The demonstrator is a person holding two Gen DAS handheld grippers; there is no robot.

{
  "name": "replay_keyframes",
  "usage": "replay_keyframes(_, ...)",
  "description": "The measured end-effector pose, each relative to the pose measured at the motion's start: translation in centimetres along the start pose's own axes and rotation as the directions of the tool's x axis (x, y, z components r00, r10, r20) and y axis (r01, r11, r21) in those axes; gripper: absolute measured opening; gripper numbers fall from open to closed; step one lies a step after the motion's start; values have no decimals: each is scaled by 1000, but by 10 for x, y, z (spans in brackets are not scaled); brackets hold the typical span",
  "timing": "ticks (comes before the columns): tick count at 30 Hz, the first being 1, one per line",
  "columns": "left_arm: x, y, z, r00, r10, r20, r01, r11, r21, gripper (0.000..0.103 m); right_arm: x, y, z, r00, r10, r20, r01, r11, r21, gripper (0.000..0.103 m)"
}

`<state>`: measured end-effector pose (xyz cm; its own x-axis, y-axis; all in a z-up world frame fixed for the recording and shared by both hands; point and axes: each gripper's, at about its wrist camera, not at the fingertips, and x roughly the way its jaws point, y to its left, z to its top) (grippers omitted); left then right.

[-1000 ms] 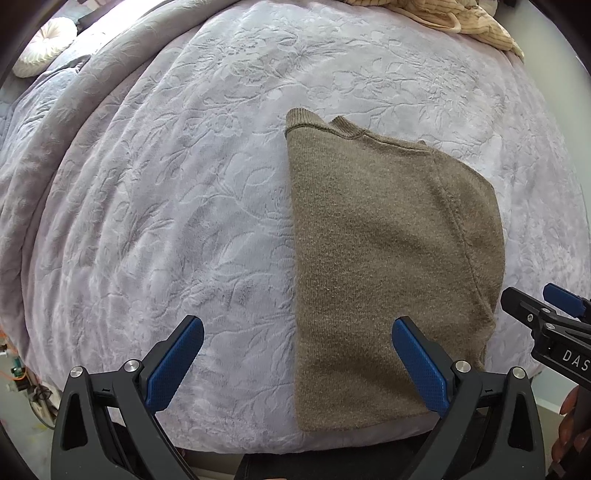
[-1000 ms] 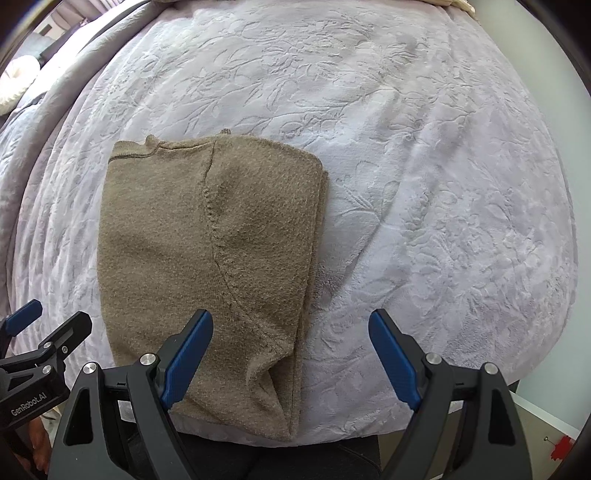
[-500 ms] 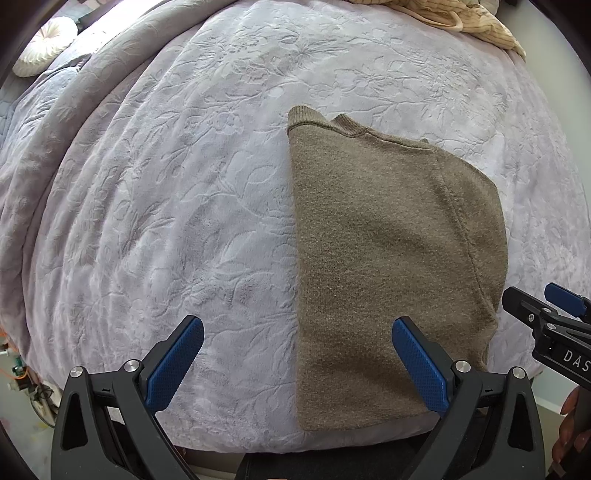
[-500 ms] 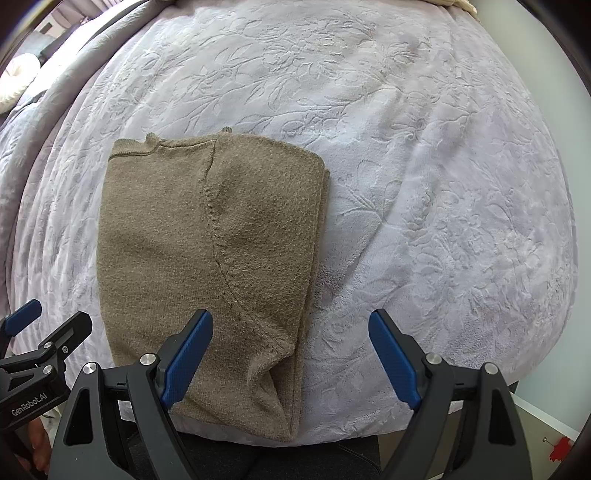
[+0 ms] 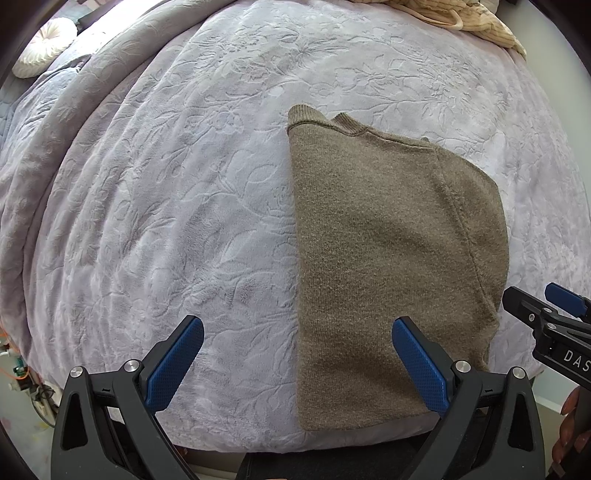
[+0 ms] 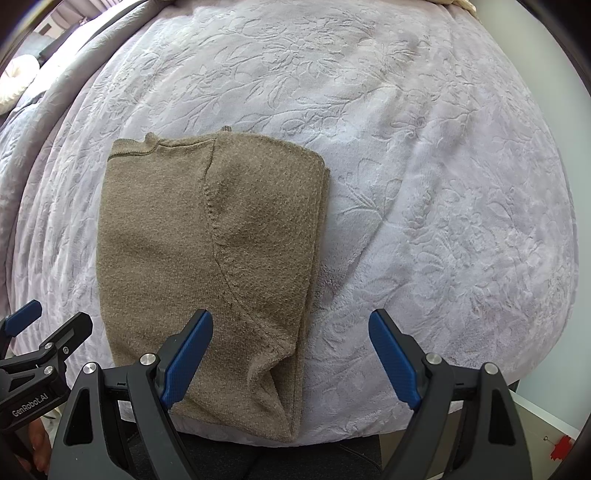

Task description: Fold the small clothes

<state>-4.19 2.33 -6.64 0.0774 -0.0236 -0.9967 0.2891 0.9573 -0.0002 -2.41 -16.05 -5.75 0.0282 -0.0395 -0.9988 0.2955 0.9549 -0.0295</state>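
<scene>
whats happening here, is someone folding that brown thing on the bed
Yes. A person holds a two-finger tool in each hand over a bed covered with a lilac embossed blanket. A brown knit sweater lies flat near the bed's near edge, already folded lengthwise into a narrow shape. The left tool and the right tool are both open and hold nothing, poised above the sweater's near end. A cream garment sits at the far edge.

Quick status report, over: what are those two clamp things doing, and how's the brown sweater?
Left tool open, empty. Right tool open, empty. Brown sweater folded lengthwise, flat on the lilac bedspread, near edge. Nothing in the way.
</scene>
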Motion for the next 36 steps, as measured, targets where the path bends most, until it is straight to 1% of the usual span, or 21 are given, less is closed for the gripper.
replay_keyframes(25,2,0,-1,1000,2,-10,-2,1000,3,102,1,3,-2,1000,2,-2,-2,1000,-3,88)
replay_keyframes(36,-4,0,1,1000,2,24,-2,1000,-1,102,2,4,-2,1000,4,-5,-4,1000,1,88)
